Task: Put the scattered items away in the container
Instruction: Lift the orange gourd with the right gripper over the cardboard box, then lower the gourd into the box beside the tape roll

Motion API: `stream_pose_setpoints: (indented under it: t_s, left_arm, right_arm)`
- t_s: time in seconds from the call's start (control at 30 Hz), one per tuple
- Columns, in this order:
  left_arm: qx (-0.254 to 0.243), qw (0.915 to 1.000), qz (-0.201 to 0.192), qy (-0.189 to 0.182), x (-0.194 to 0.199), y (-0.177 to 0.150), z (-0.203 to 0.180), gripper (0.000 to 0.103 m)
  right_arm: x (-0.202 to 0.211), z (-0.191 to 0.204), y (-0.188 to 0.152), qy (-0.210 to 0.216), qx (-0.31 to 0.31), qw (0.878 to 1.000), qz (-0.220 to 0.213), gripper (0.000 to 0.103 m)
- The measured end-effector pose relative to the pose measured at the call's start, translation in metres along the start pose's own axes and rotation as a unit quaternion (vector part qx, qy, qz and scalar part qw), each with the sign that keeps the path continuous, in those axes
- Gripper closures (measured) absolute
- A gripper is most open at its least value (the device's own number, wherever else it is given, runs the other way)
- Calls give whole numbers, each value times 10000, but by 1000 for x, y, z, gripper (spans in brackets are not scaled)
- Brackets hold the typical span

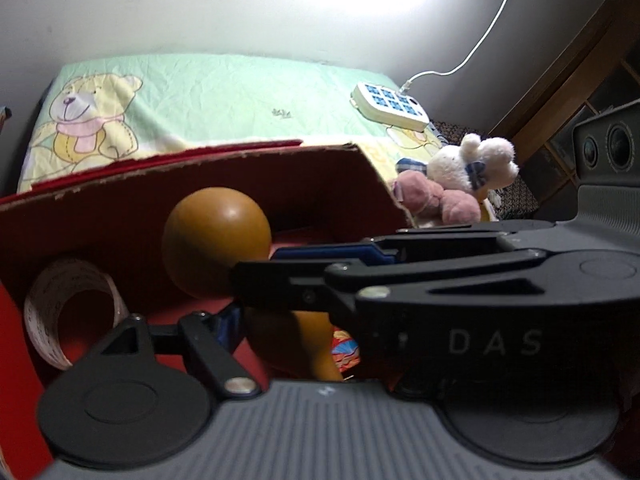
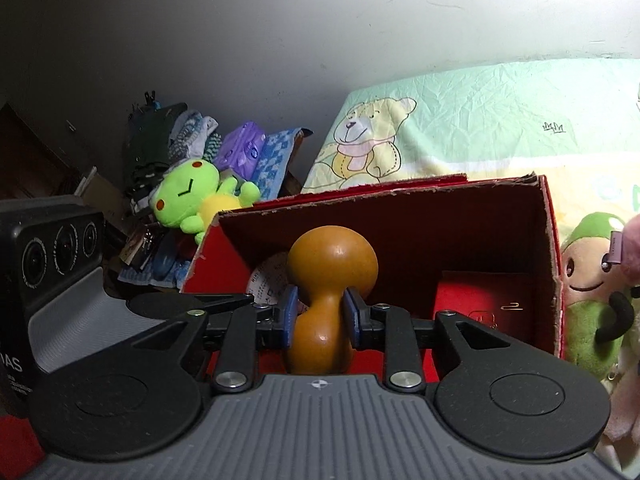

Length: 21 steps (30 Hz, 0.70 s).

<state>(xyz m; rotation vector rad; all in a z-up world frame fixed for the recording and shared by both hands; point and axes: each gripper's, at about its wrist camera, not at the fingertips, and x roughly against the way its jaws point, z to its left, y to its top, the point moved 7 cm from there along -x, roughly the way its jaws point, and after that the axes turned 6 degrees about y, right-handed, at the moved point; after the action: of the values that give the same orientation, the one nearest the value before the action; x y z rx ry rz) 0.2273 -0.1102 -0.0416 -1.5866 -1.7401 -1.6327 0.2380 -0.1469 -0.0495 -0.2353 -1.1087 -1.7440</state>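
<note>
right gripper (image 2: 320,316), in the right wrist view, is clamping its two blue pads (image 2: 290,314) on the narrow waist of a brown wooden gourd (image 2: 330,304), jaws closed to that width. it is holding the gourd upright inside the open red cardboard box (image 2: 552,264), in front of a tape roll (image 2: 268,280). a green avocado plush (image 2: 588,304) is sitting just beside the box's right wall, and a green frog plush (image 2: 188,200) is lying behind its left corner.

in the left wrist view, the right gripper (image 1: 256,280) is crossing the frame from the right, pinching the gourd (image 1: 216,240) inside the box (image 1: 100,216), with the tape roll (image 1: 72,312) at its left. the left gripper's own fingers are hidden, so i cannot tell its state. a white and pink plush (image 1: 456,184) is lying beyond the box's right edge.
</note>
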Motion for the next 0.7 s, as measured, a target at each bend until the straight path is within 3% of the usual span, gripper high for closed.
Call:
stream_pose_setpoints:
  t_s: [0.3,0.53,0.7]
  left_arm:
    - [-85,9964,792,284,-41,-7,14,33]
    - [-95,9854,1590,594,-63,-18,21,33]
    - [18,9822,1770,621,-65,-22,26,33]
  right_arm:
    - [-29,-24,-4,-247,-400,9976,510,76]
    - [-41,-41,-17,-288,-800,9940,693,77]
    - [-44,-48,-23,-209,-1020,9921,704,77]
